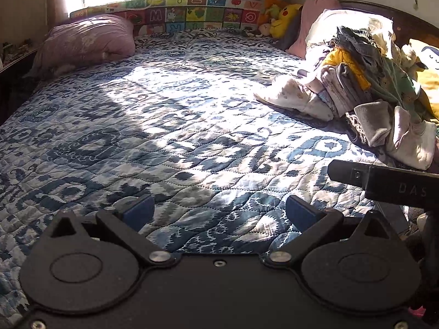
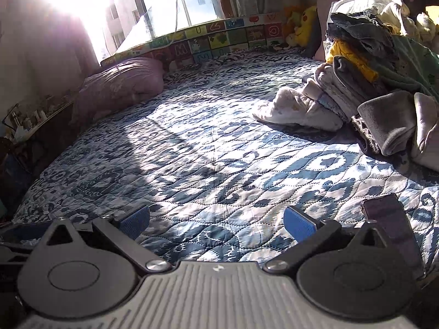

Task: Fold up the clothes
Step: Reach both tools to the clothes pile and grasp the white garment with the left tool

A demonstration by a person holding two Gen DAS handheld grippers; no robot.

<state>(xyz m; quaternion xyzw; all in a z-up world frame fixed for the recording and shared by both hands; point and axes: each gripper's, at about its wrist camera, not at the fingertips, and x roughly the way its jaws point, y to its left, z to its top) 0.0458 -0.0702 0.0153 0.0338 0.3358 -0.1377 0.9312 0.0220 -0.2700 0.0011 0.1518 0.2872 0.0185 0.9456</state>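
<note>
Clothes (image 1: 365,82) heaped at the far right of the bed (image 1: 170,126), partly in a leaning stack of folded-looking pieces, partly in a loose tumble of grey, green and yellow on top. White garment (image 1: 293,97) spilling off the stack's foot onto the blue patterned quilt. Wide stretch of quilt lying flat and sunlit in front of both tools. Left tool (image 1: 218,212) hovering low over the near edge, blue pads spread wide, nothing between them. Right tool (image 2: 216,220) just alongside, likewise spread and pinching nothing; body of it poking into the left view at the right edge. Pink pillow (image 1: 85,41) far left, alphabet mat (image 1: 175,13) and yellow plush (image 1: 285,17) along the window side, well clear.

Hard to call the stage: fits a pause between garments just as well as a pile nearly worked through. No piece laid out for folding at present. Any next fold calls for one garment drawn from the heap onto the flat quilt, pinched at two edges, without toppling the leaning stack.
</note>
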